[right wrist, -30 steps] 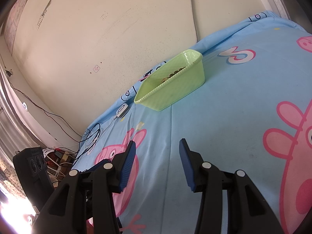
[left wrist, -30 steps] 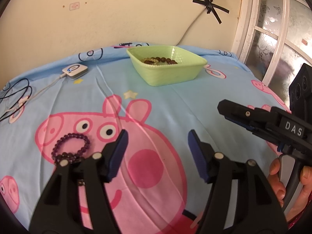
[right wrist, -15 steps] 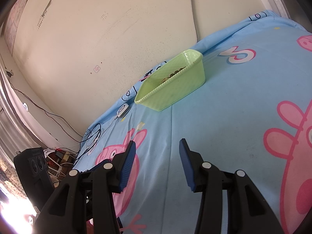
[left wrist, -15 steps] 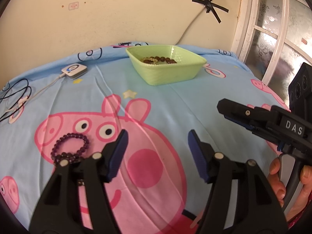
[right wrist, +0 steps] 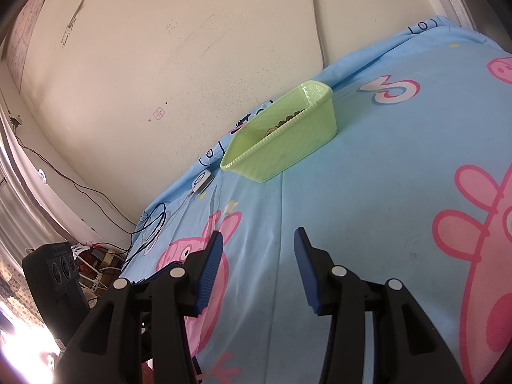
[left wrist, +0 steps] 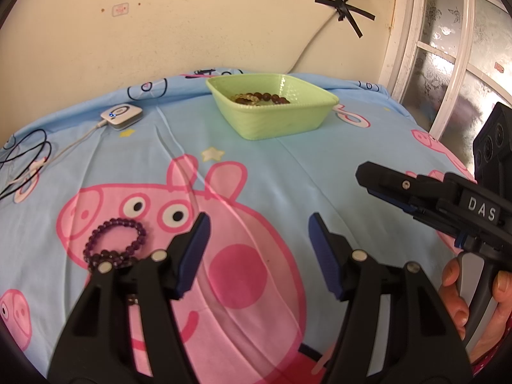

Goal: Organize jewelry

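Note:
A purple bead bracelet (left wrist: 113,243) lies on the Peppa Pig cloth (left wrist: 256,172), just left of my left gripper (left wrist: 257,233), which is open and empty above the cloth. A light green tray (left wrist: 272,110) at the back holds brown and yellow bead bracelets (left wrist: 259,97); the tray also shows in the right wrist view (right wrist: 281,140). My right gripper (right wrist: 257,249) is open and empty, hovering over the cloth and pointing at the tray. It shows from the side in the left wrist view (left wrist: 384,182). The bracelet's near part is hidden behind my left finger.
A white charger puck (left wrist: 121,115) with its cable and black cords (left wrist: 25,153) lie at the back left. The wall runs behind the tray, a window frame (left wrist: 425,48) at right. The table's left edge drops to floor clutter (right wrist: 96,256).
The left view has shifted slightly; the bracelet and tray sit a touch lower-left in frame. Both grippers stay open and nearly still.

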Motion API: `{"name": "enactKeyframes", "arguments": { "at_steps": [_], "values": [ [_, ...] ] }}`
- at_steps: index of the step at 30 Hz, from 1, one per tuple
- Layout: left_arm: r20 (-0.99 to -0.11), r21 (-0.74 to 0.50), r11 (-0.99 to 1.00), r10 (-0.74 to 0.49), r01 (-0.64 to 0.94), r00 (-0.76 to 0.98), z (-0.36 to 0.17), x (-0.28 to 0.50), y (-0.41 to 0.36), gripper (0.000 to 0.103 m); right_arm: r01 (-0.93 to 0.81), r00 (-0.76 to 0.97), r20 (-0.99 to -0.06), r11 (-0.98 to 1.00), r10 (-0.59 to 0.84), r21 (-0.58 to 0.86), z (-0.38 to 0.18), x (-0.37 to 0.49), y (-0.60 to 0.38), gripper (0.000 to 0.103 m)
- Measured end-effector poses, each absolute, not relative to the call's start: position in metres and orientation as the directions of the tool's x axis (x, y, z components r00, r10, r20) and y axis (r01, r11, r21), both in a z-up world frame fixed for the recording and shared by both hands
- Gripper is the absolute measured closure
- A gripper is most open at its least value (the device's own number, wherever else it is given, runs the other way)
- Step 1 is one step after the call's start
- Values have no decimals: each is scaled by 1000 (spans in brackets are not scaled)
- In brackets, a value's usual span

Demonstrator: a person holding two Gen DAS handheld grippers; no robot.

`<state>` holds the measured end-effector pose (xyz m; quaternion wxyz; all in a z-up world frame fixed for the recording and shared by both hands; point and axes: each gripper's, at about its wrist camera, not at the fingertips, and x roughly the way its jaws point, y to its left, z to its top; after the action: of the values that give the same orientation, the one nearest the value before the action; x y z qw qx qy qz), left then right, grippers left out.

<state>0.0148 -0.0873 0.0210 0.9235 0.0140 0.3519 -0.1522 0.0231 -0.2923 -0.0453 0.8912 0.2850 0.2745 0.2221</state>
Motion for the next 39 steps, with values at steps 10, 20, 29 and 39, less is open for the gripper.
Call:
{"name": "enactKeyframes", "arguments": {
  "at_steps": [10,20,29,39],
  "values": [
    [-654,-81,953,-271,291,706,21,15,-87,42,-241,749,-363,738,554,630,-45,24,-293,79],
    [-655,-81,953,-271,291,706,21,15,-87,42,-240,750,-361,737,554,632,-45,25,-293,79],
    [-656,-81,953,-271,291,704,22,15,-88,42,-240,749,-364,739,553,630,-45,26,-291,79],
    [-659,-122,945,-306,304,687,24,10,-69,42,-250,727,-391,748,564,615,-45,30,-286,79]
  ]
}}
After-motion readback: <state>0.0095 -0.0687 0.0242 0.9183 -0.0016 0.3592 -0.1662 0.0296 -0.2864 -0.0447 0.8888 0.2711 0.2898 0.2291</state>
